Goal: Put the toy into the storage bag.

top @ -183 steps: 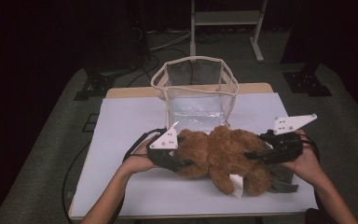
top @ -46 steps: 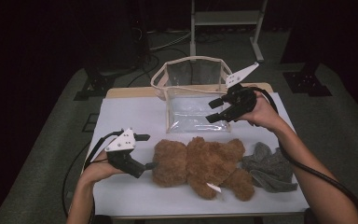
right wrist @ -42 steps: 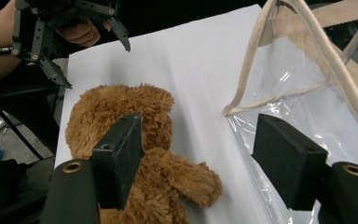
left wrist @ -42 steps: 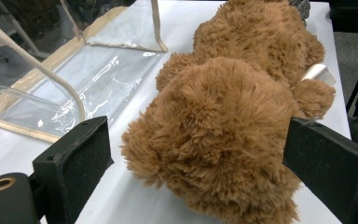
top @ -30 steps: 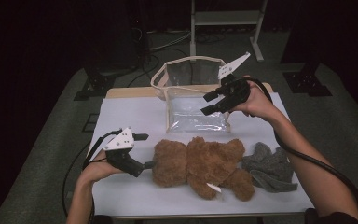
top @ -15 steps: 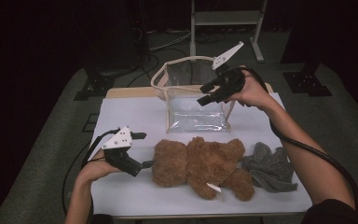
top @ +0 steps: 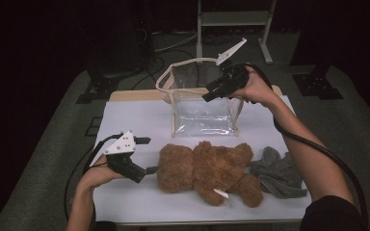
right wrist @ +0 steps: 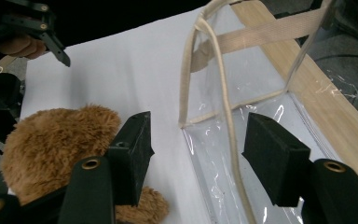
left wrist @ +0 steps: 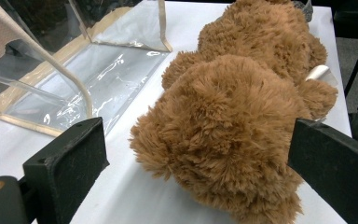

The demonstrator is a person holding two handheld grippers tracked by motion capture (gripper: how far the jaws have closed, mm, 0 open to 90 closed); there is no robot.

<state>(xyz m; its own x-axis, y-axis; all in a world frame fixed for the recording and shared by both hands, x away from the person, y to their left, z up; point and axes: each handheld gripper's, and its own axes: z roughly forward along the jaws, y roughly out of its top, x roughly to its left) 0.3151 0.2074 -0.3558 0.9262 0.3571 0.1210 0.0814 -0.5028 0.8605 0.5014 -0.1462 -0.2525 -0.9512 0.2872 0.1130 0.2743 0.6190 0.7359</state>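
Right gripper (right wrist: pixel 193 154) part-open, jaws just closing astride clear plastic tote bag's (top: pixel 203 103) cream rim, nothing pinched.
Left gripper (left wrist: pixel 193 163) wide, brackets fluffy brown teddy bear (left wrist: pixel 242 116) beside bag; pinch rim squarely.

Bear (top: pixel 207 171) lies before the bag (top: pixel 200 103), cloth (top: pixel 277 172) at its right.

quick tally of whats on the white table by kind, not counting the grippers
stuffed bear: 1
clear bag: 1
grey cloth: 1
total: 3
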